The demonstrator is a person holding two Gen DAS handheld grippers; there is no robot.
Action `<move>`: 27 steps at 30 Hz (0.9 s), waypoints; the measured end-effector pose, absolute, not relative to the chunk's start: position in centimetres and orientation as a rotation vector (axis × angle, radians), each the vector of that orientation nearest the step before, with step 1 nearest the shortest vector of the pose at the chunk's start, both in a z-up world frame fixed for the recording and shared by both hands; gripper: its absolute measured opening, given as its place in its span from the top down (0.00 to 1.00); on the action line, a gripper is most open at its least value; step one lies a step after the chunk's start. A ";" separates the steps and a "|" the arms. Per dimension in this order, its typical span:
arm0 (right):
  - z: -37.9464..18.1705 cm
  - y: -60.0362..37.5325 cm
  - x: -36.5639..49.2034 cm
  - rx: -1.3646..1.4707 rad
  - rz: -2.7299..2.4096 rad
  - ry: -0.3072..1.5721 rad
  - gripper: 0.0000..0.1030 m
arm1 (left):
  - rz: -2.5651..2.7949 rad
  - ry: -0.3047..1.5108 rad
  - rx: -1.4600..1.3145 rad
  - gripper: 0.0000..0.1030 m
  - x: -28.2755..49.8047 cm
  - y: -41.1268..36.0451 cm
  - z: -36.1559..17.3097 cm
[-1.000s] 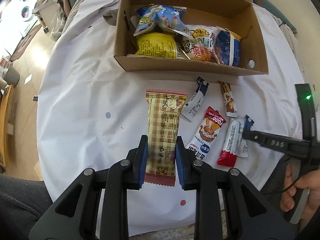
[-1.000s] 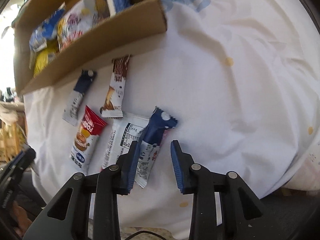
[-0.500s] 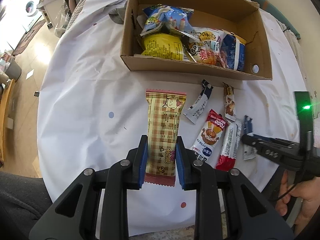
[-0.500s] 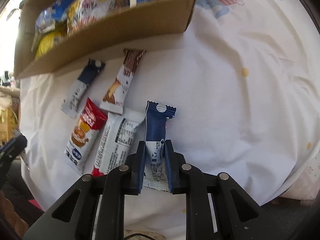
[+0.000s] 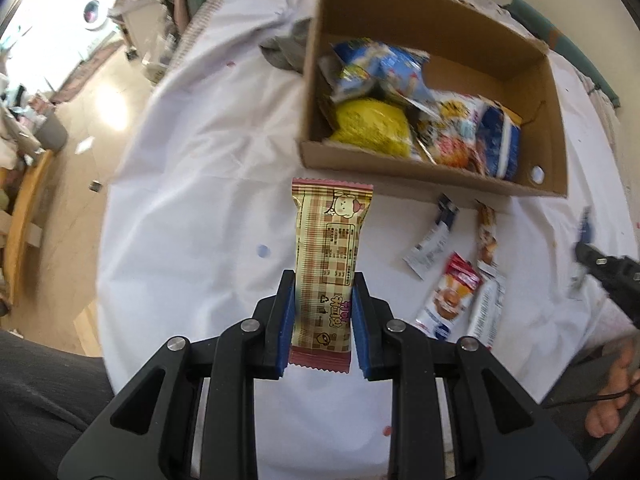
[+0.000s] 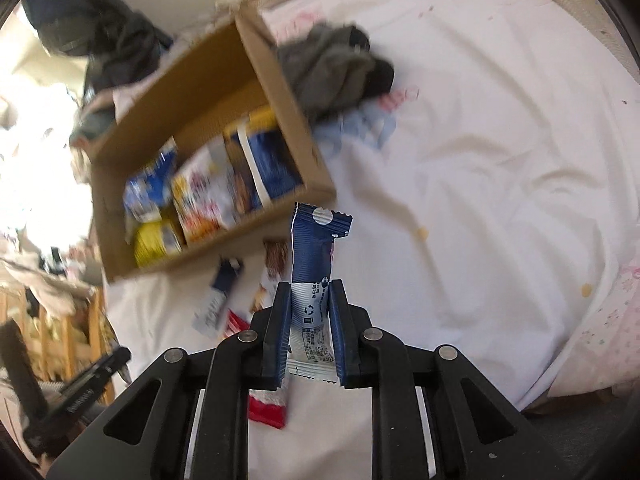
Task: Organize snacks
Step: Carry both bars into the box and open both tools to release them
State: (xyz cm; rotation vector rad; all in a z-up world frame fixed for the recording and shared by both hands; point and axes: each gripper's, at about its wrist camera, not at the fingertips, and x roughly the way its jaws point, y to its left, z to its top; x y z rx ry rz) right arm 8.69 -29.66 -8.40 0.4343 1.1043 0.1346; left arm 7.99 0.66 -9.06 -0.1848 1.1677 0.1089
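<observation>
Left gripper (image 5: 322,312): blue pads clamped on the lower part of a flat, crimp-edged plaid snack bar (image 5: 328,256), beige and brown, printed with a cartoon face, a nutrition table and pink Korean lettering; the bar is held above the cloth.

Right gripper (image 6: 309,330): jaws narrow, gripping a slim navy-and-white sachet (image 6: 314,276) bearing a recycling mark and fine print, lifted clear of the cloth.

Beyond: an open corrugated cardboard box (image 5: 556,120) holding glossy yellow, blue and white packets. Loose sachets (image 5: 452,300), one red, lie on the wrinkled white tablecloth (image 5: 200,200) before the box; their writing is too blurred to read.
</observation>
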 end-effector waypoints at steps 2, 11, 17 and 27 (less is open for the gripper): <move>-7.4 -30.1 8.6 0.459 0.139 1.058 0.81 | 0.132 1.146 -0.193 0.78 7.9 1.2 -8.7; -6.2 -30.7 9.0 0.559 0.172 0.979 0.81 | 0.202 1.036 -0.188 0.78 7.3 2.7 -6.1; -4.3 -30.9 9.2 0.604 0.248 0.892 0.81 | 0.203 1.001 -0.237 0.78 8.2 3.9 -4.0; -3.1 -29.5 11.9 0.608 0.335 0.857 0.81 | 0.131 0.911 -0.199 0.78 11.3 2.9 -0.6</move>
